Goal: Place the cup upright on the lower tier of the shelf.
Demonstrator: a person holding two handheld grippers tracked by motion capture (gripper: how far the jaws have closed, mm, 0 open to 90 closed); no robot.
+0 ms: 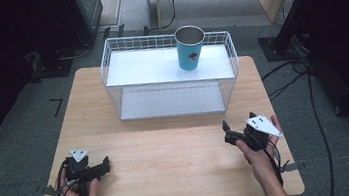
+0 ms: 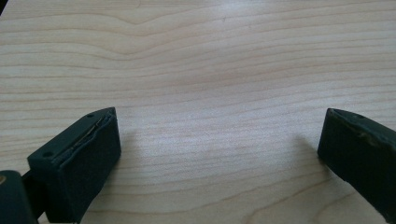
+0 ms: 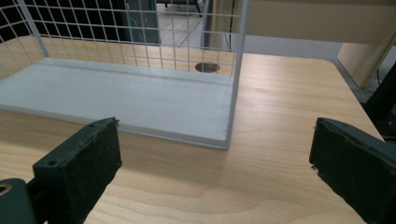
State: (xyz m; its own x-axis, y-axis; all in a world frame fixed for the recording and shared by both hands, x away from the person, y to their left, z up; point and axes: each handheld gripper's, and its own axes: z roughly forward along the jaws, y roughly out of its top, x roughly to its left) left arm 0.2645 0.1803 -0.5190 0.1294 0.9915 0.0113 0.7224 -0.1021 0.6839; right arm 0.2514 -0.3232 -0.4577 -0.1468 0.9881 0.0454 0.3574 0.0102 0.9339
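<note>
Two hand-held grippers, the left hand-held gripper [image 1: 106, 163] at lower left and the right hand-held gripper [image 1: 226, 131] at lower right, rested wide apart and empty on the worktop [image 1: 168, 149], while one teal cup [image 1: 189, 48] stood upright atop one white wire rack [image 1: 169, 73] at upper centre.

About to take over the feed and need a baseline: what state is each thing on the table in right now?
Cup: upright, mouth open, on the top shelf toward its right end.
Wire rack: standing at the table's far side; lower shelf bare.
Left gripper: jaws wide open, holding nothing, low over the table.
Right gripper: jaws wide open, holding nothing, facing the lower shelf.
</note>
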